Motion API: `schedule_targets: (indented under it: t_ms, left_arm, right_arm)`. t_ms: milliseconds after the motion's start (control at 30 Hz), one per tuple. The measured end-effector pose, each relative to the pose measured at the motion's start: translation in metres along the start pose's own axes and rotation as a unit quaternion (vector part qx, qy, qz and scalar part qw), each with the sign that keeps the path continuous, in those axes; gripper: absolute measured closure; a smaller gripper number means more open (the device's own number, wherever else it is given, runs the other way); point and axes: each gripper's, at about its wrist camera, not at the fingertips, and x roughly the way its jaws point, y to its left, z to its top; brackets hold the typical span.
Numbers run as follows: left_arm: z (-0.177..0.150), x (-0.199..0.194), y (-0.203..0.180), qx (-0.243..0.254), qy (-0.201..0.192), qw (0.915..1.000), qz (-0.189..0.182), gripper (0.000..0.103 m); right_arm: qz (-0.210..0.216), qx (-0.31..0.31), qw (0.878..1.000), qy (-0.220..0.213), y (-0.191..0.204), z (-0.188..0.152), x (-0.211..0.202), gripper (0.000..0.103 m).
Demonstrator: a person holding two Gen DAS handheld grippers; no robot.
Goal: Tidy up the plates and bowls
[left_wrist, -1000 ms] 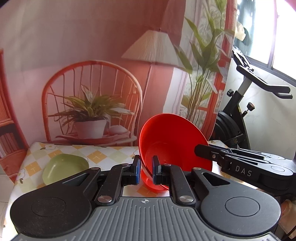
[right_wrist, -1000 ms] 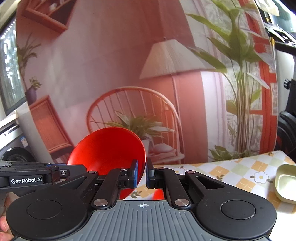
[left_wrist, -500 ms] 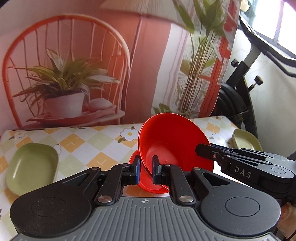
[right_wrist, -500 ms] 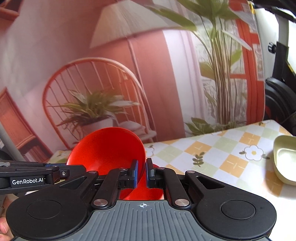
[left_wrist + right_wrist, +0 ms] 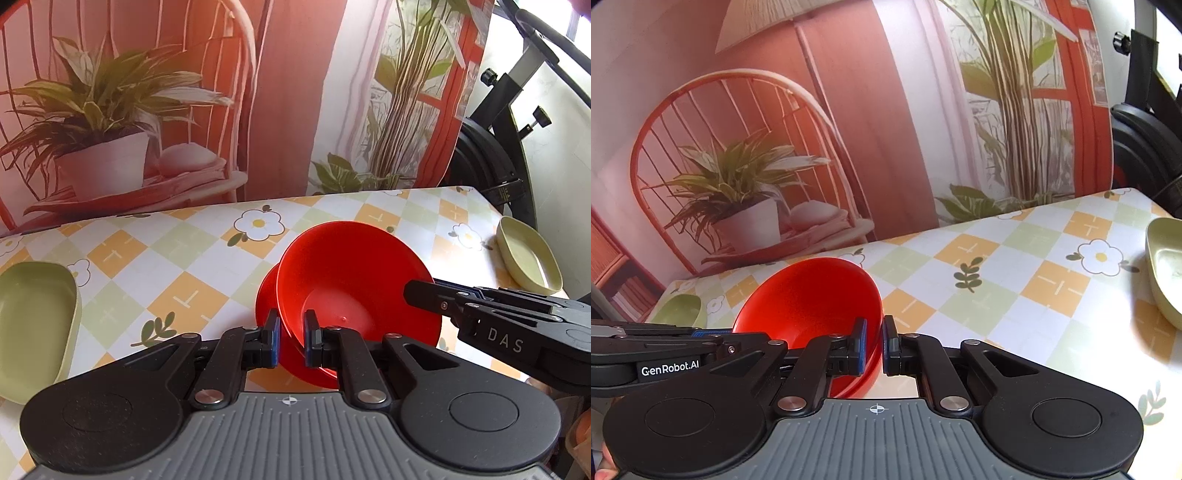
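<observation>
A red bowl (image 5: 354, 280) is held tilted by both grippers: the left gripper (image 5: 291, 341) is closed narrow on its near rim, and the right gripper (image 5: 873, 345) is closed narrow on the rim at the opposite side. Under the bowl a red plate (image 5: 266, 295) is seen on the checked surface (image 5: 177, 266), near its middle. The step in hand is judged to be the setting of the bowl onto the plate; next, the bowl must be levelled, lowered and released. In the left view a green dish (image 5: 37, 317) at 9 o'clock and another green dish (image 5: 528, 254) at 2 o'clock are shown whole; in the right view the plate is hidden
</observation>
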Motion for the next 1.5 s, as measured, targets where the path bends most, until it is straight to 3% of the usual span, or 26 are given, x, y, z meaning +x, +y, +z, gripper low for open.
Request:
schedule_targets:
  t_ms: [367,567,767,1000,1500]
  left_arm:
    - [-0.001,0.008,-0.001,0.018,-0.007,0.9996,0.019,0.090]
    - [0.000,0.007,0.005,-0.001,-0.013,0.9995,0.028,0.085]
    - [0.000,-0.009,0.005,-0.011,-0.033,0.9988,0.035,0.085]
    - [0.000,-0.030,-0.018,0.001,-0.057,0.9983,0.009,0.085]
    - [-0.007,-0.053,-0.124,0.056,-0.091,0.9883,-0.109,0.085]
  right_arm:
    - [-0.005,-0.003,1.000,0.005,0.003,-0.002,0.006,0.096]
    - [-0.007,0.001,1.000,0.004,-0.001,-0.003,0.001,0.092]
    - [-0.027,0.002,0.999,-0.027,-0.007,-0.010,-0.020,0.092]
    - [-0.050,0.020,0.995,-0.082,-0.018,-0.019,-0.059,0.092]
    - [-0.118,0.051,0.973,-0.189,-0.070,-0.037,-0.148,0.092]
